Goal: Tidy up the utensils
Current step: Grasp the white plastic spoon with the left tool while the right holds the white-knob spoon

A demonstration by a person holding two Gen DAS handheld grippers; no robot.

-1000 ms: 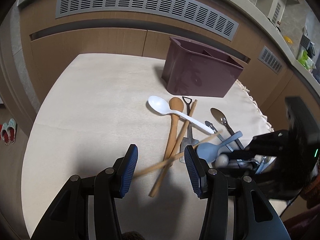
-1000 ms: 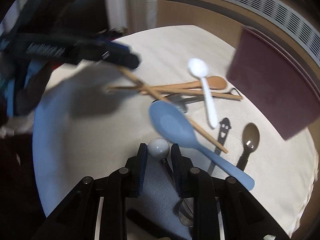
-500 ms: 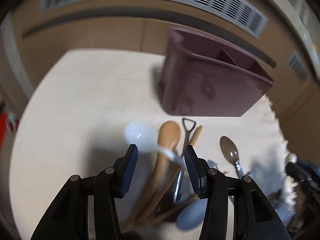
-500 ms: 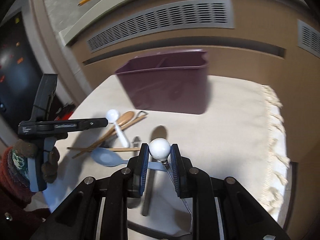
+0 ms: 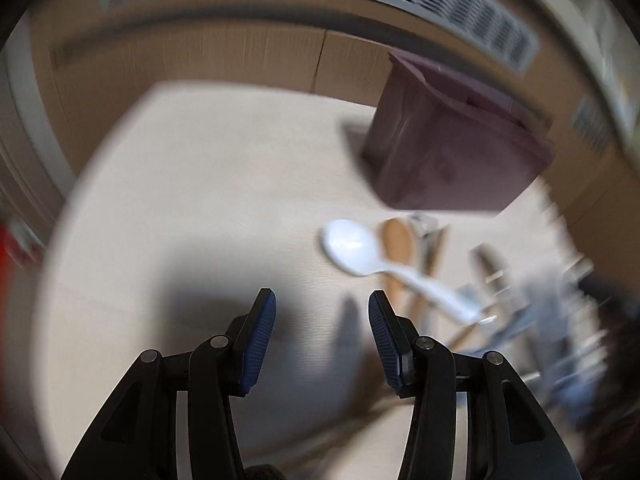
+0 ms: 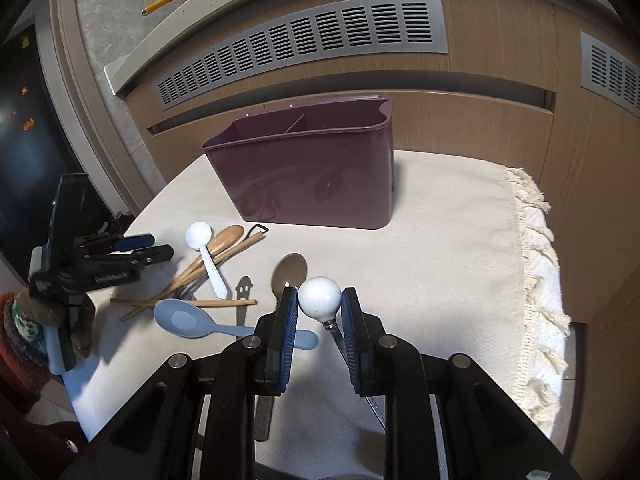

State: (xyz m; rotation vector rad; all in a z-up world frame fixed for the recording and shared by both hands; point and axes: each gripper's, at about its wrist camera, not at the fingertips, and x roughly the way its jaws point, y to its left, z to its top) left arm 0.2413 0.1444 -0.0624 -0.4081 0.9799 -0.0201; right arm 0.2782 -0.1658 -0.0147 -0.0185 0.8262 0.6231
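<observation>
Lettering on left hand-held gripper (image 6: pixel 154 247), unreadable

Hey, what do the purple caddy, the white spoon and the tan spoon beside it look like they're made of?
Purple caddy: glossy moulded plastic, judging by reflections on its wall. White spoon: probably plastic, smooth, uniformly white. Tan spoon: apparently wood or bamboo, matte with a warm tone.

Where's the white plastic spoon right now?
In the right wrist view the white plastic spoon lies left of centre on the cloth, across the wooden spoon, before the maroon caddy.
</observation>
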